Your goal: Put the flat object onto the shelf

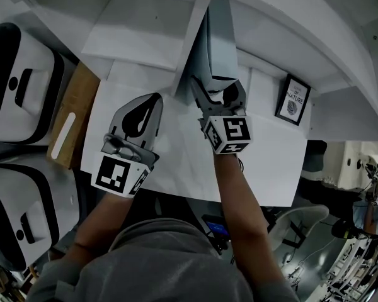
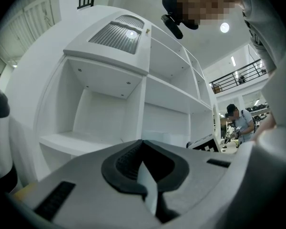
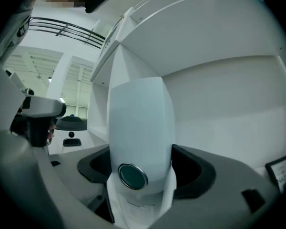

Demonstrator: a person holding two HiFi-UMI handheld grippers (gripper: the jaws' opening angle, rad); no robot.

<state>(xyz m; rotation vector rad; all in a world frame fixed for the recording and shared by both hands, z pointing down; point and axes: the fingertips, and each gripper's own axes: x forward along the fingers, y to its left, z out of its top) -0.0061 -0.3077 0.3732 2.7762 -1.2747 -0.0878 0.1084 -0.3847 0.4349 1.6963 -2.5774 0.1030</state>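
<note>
Left gripper [image 1: 155, 98]: my jaws together, empty.
Right gripper [image 1: 218, 88]: my jaws wide, loosely round the panel [image 3: 138, 128].
Panel: upright in shelf [image 1: 145, 36], beside divider [image 1: 192, 36].

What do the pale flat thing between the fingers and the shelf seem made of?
Flat object: probably moulded plastic, smooth, softly glossy, with rounded edges and a dark glassy disc in a metal-looking ring. Shelf: likely painted or laminated board, matte white, flat panels with small fastener dots.
</note>
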